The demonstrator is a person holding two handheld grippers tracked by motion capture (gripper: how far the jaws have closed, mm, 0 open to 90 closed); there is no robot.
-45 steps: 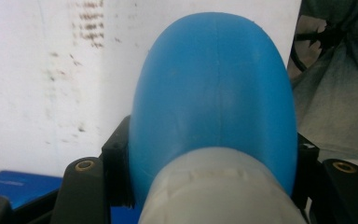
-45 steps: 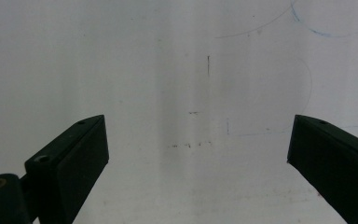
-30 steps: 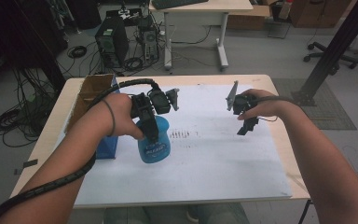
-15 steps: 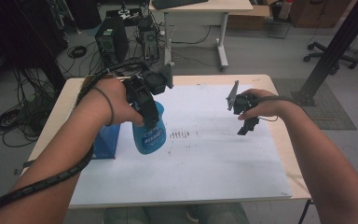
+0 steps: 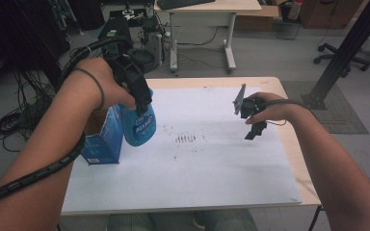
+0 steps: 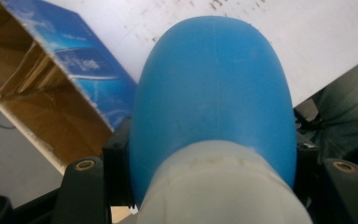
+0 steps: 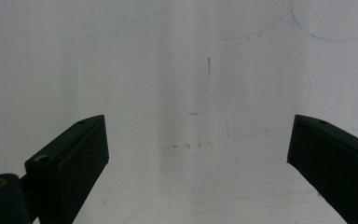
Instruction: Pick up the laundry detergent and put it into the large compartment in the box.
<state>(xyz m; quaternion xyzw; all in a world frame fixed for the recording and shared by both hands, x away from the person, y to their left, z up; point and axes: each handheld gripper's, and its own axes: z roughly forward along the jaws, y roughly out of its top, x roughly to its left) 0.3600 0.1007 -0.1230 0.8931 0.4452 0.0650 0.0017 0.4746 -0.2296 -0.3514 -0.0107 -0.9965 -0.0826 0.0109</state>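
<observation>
Holding: the left gripper (image 5: 139,103) is clamped on one blue bottle (image 5: 138,122), jaws pressed on either side of its neck, the bottle hanging clear above the table.
Bottle close up: in the left gripper view the bottle (image 6: 214,93) has a blue rounded body and a pale grey collar between the two black jaws.
Right gripper: the right gripper (image 5: 251,126) hovers over the sheet with jaws spread wide and nothing between them; in the right gripper view only marked white sheet lies between the jaws.
Box: one blue cardboard box (image 5: 101,139), open at the top, stands just beside the bottle on the left of the table.
Sheet: one white sheet (image 5: 197,178) covers most of the table (image 5: 294,159), with a cluster of dark marks (image 5: 187,138) near the middle.
Count: two grippers, one bottle, one box, one sheet.
</observation>
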